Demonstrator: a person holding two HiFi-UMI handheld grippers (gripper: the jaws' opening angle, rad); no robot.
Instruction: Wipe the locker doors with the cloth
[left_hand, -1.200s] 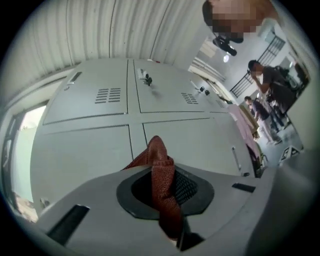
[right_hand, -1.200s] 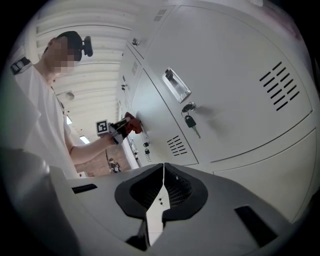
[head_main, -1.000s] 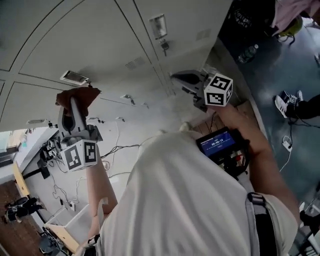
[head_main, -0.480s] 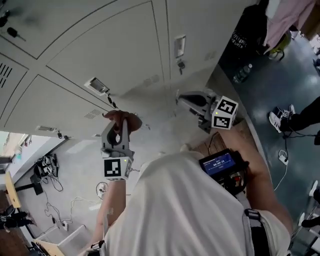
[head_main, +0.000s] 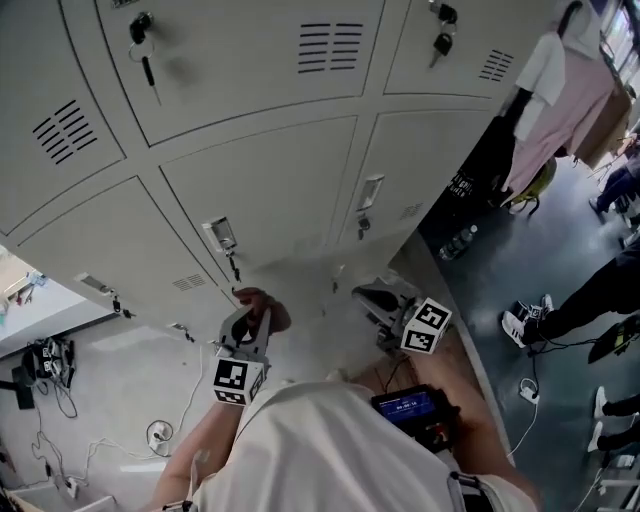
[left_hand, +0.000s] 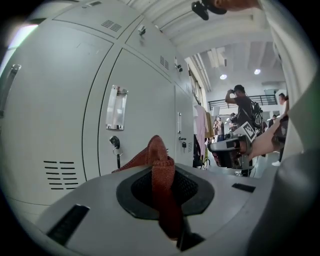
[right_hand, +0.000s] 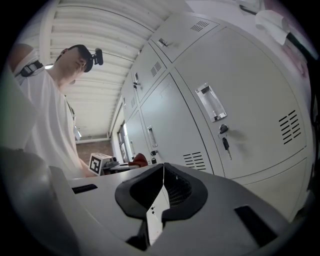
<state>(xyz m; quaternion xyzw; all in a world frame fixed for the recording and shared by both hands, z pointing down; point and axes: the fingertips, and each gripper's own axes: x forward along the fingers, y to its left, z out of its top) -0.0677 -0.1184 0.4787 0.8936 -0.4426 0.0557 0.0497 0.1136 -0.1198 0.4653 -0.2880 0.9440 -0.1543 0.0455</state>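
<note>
While the left gripper (head_main: 248, 322) pinches the cloth (head_main: 275, 314) near a locker door (head_main: 262, 185), wiping seems pending; next move: press cloth flat on the panel. Right gripper (head_main: 375, 298): jaws together, empty.

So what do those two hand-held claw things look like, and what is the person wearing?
The left claw and right claw are grey with black textured pads. Each carries a white cube with black square markers: the left cube and the right cube. The person wears a white short-sleeved shirt, and a device with a blue screen sits on the right forearm.
</note>
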